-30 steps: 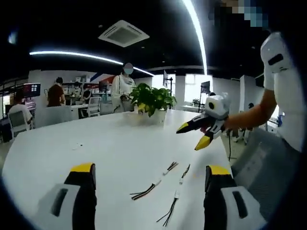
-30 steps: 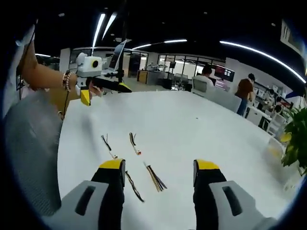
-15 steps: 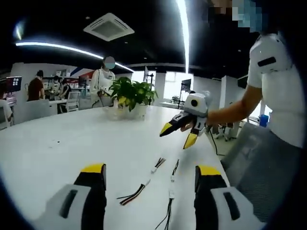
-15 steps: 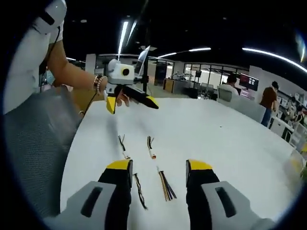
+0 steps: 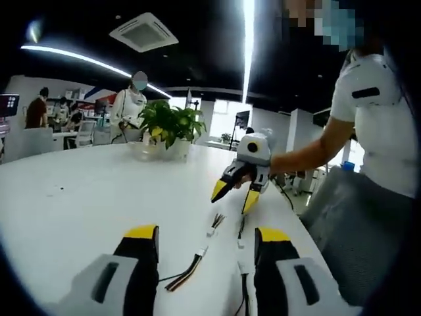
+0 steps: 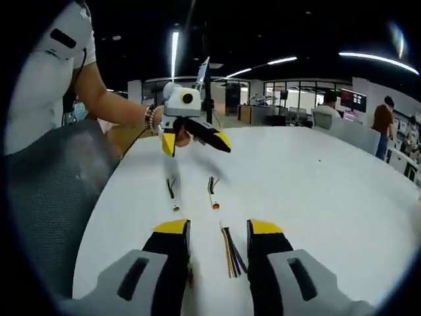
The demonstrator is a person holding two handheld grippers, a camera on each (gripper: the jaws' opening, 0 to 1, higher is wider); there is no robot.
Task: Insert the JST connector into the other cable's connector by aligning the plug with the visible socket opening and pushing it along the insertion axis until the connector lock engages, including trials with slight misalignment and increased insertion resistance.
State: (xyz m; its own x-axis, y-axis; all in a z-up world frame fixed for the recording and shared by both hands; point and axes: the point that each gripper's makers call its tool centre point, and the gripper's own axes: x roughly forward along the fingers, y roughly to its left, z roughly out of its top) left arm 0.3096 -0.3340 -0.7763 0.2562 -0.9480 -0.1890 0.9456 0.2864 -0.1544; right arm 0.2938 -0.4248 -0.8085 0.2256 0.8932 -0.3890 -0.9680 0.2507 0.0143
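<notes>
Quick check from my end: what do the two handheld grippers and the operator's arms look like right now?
Both grippers have black jaws with yellow tips on light grey bodies with dark slots: left gripper, right gripper. Seen from across, each carries a white box with a round lens. The person wears a white short-sleeved top with a dark patch and a beaded bracelet.

Open office around a wide white table [image 5: 79, 191]

Dark ceiling with long light strips [image 6: 174, 52] and an air vent [image 5: 143, 31]; a potted plant [image 5: 168, 125] stands far off (people at desks behind), bright windows [image 5: 227, 118] beyond.
</notes>
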